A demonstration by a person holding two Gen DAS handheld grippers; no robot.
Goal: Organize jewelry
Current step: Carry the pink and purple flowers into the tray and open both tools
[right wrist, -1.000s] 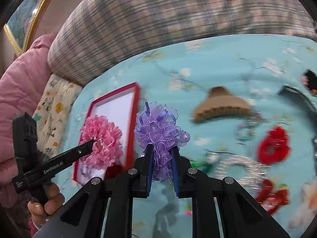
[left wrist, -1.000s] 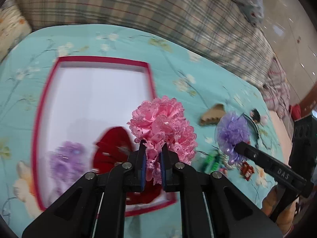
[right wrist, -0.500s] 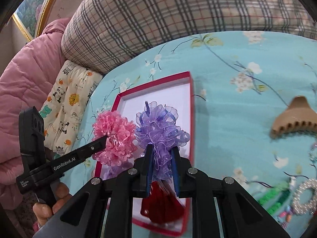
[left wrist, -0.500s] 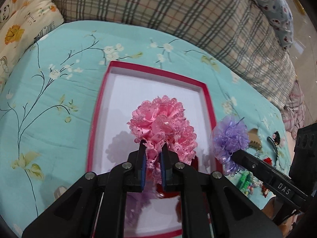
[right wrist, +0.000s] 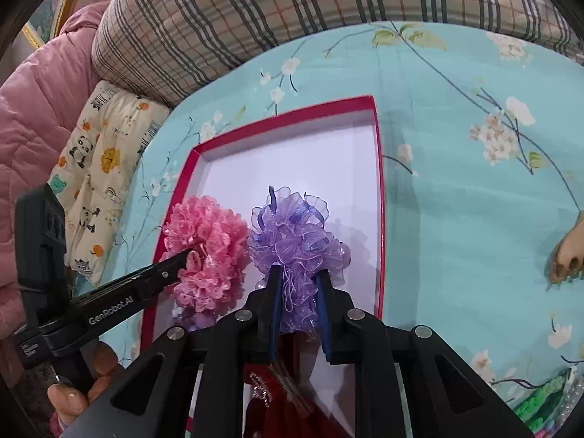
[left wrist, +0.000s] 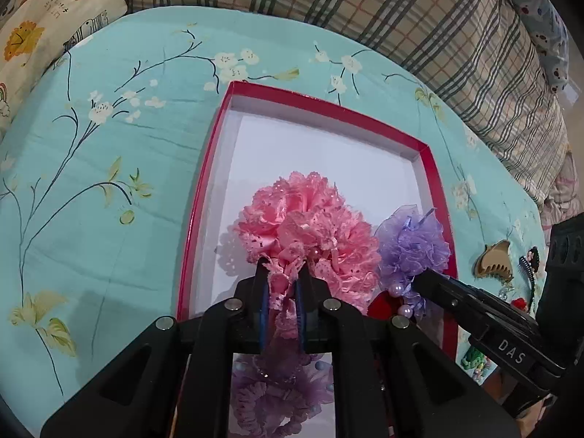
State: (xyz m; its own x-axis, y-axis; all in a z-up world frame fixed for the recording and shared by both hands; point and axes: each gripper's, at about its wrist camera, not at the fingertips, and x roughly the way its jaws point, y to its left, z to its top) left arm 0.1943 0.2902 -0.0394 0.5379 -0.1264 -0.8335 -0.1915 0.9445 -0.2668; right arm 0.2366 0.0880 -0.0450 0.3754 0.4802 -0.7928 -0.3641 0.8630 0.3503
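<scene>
My left gripper point(left wrist: 281, 277) is shut on a pink lace scrunchie point(left wrist: 306, 233) and holds it over the red-rimmed white box point(left wrist: 328, 109). My right gripper point(right wrist: 297, 275) is shut on a purple organza scrunchie point(right wrist: 295, 233), also over the box point(right wrist: 288, 120), right beside the pink one point(right wrist: 208, 244). The purple scrunchie shows in the left wrist view point(left wrist: 414, 244) too. A lilac scrunchie point(left wrist: 277, 394) and a red hair piece point(right wrist: 281, 401) lie in the near end of the box, partly hidden by the grippers.
The box sits on a turquoise floral sheet point(left wrist: 109, 146). A tan claw clip point(left wrist: 492, 259), dark and red hair clips point(left wrist: 525, 273) and green beads point(right wrist: 540, 398) lie to the right of the box. A plaid cushion point(right wrist: 255, 11) and a cartoon pillow point(right wrist: 102, 168) border the far side.
Both grippers have moved left from the pile of accessories to above the box, carrying their scrunchies, and now sit lower and closer over the box interior.
</scene>
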